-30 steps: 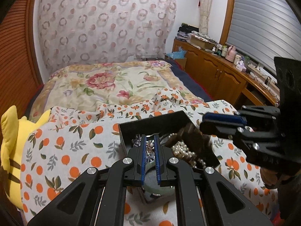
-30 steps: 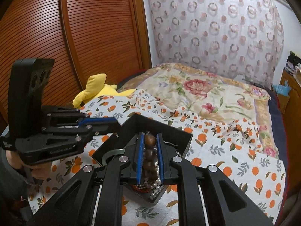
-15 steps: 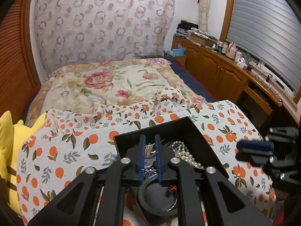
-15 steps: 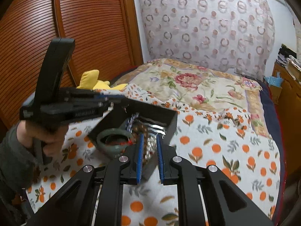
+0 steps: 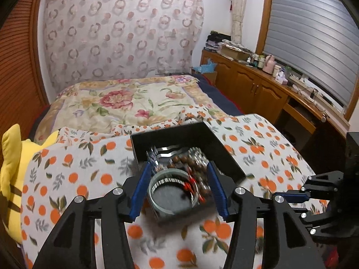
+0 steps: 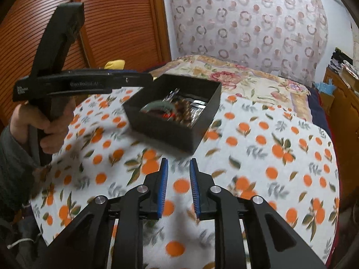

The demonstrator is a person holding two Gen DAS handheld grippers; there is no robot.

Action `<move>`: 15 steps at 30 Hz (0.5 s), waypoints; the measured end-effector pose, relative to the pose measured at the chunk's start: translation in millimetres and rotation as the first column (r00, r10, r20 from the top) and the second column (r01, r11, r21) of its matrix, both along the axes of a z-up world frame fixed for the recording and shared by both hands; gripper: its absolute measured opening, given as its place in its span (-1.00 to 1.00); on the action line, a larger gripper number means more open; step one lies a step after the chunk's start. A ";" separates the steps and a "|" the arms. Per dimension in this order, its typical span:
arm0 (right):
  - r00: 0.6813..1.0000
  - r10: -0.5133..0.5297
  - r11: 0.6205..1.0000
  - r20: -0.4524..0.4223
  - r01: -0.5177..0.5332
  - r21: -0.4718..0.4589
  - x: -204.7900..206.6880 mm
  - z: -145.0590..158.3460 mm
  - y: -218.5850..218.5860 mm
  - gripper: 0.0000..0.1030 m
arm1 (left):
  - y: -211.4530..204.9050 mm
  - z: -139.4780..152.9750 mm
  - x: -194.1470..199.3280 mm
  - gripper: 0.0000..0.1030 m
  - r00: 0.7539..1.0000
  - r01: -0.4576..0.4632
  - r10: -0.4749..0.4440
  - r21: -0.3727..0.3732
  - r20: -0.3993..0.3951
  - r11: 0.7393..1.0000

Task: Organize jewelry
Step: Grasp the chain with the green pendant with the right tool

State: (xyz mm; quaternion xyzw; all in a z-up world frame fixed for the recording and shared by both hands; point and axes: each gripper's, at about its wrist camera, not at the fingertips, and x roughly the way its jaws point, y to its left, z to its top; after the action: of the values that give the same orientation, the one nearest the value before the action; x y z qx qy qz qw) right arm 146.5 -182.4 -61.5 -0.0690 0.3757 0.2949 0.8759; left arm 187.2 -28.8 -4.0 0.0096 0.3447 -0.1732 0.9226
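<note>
A black open box (image 5: 170,134) sits on the orange-print cloth (image 5: 67,174). It holds a green bangle (image 5: 172,210), brown beads (image 5: 186,161) and silver pieces. My left gripper (image 5: 178,164) hangs over the box's near end. Its jaws are opening, standing either side of the bangle without pressing it. The right gripper's blue fingertip (image 5: 291,196) shows low at the right. In the right wrist view, my right gripper (image 6: 178,160) is over bare cloth in front of the box (image 6: 170,132), jaws opening with nothing between them. The left gripper (image 6: 148,77) reaches over the box's far left corner.
A yellow plush toy (image 5: 13,168) lies at the cloth's left edge. A floral quilt (image 5: 116,103) covers the bed beyond. Wooden cabinets (image 5: 258,89) with bottles line the right wall, and a slatted wooden door (image 6: 112,22) the left. A hand (image 6: 44,123) holds the left gripper's handle.
The left jaws went from shut to wide apart around the bangle. The right gripper let go of the brown beads and drew back out of the box, lower over the cloth.
</note>
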 end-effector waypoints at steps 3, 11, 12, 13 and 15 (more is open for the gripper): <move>1.000 0.021 1.000 -0.016 -0.021 -0.013 -13.1 -8.7 4.4 -0.58 | -0.3 -7.2 -16.9 0.03 1.000 0.010 -0.010 0.001 -0.006 1.000; 0.998 0.027 0.998 -0.061 -0.030 -0.048 -29.8 -28.8 7.7 -0.58 | 3.4 -30.2 -48.0 0.25 0.999 0.015 -0.015 0.013 -0.044 1.000; 0.997 0.026 0.998 -0.066 -0.030 -0.054 -30.5 -30.8 8.1 -0.58 | 3.8 -33.3 -51.0 0.33 0.999 0.012 -0.011 0.019 -0.050 1.000; 0.997 0.025 0.998 -0.071 -0.030 -0.059 -31.3 -32.7 9.2 -0.58 | 3.9 -35.5 -53.2 0.39 0.999 0.010 -0.009 0.023 -0.053 1.000; 0.997 0.025 0.997 -0.075 -0.030 -0.065 -31.5 -35.5 8.9 -0.58 | 5.3 -41.1 -58.6 0.42 0.998 0.012 -0.011 0.024 -0.064 1.000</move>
State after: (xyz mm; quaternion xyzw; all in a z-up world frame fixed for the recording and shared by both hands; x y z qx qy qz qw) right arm 115.0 -173.6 -96.9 -0.0922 0.4165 0.2968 0.8544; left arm 128.5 -23.6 -45.1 0.0172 0.3758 -0.1745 0.9100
